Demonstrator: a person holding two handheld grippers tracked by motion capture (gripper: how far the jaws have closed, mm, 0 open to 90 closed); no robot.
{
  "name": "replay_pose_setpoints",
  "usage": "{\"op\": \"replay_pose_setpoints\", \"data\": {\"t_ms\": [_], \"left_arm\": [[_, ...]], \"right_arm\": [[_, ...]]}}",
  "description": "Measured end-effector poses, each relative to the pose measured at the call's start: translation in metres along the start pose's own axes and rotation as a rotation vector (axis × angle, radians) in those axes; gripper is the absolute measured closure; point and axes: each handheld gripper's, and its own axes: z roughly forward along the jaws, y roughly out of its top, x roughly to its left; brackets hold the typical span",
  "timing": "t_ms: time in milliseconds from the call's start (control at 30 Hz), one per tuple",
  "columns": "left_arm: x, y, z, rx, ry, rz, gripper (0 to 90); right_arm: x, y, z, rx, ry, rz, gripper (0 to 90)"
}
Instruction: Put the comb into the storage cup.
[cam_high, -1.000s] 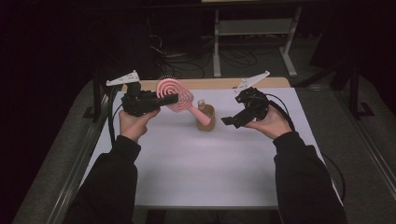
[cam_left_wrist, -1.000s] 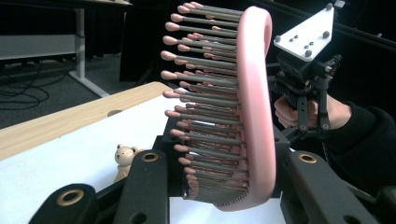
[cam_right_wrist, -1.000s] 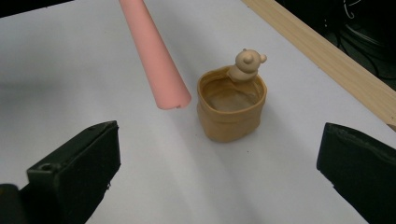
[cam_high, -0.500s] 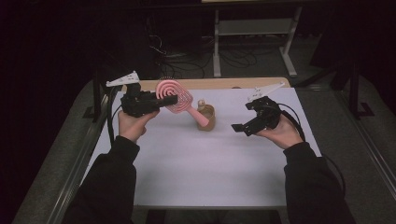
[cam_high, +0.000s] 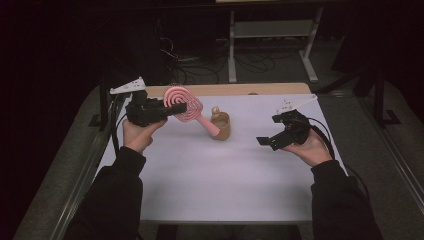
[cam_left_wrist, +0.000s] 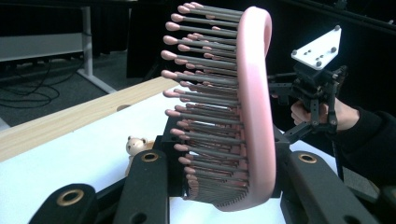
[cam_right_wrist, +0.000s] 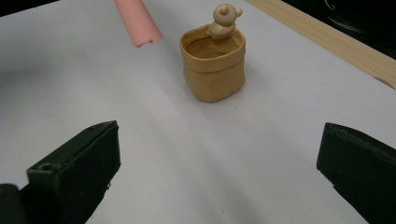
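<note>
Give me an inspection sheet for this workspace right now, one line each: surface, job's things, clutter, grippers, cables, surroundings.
Surface: white table top with a wooden strip along the far edge.
Job's things: pink hairbrush held off the table by its head, handle slanting down toward the tan cup; the cup stands upright with a small bear figure on its rim.
Clutter: nothing seen.
Grippers: left gripper shut on the hairbrush head; right gripper open, holding nothing, aimed at the cup and apart from it.
Cables: a black cable trails from each gripper; more cables lie on the floor beyond the table.
Surroundings: dark room, metal table frame behind.
</note>
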Motion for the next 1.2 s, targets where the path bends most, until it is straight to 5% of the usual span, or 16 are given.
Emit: {"op": "replay_pose_setpoints", "data": {"t_ms": [467, 733, 1200], "left_arm": [[0.007, 0.009, -0.012, -0.030, 0.040, 0.012, 63.8], [0.009, 0.016, -0.007, -0.039, 0.046, 0.018, 63.8], [0.013, 0.029, 0.004, -0.036, 0.061, 0.030, 63.8]], "right_arm": [[0.007, -0.047, -0.015, -0.047, -0.006, 0.048, 0.0], [0.012, -0.080, -0.021, -0.086, -0.016, 0.084, 0.0], [0.012, -0.109, -0.032, -0.122, -0.047, 0.110, 0.0]]}}
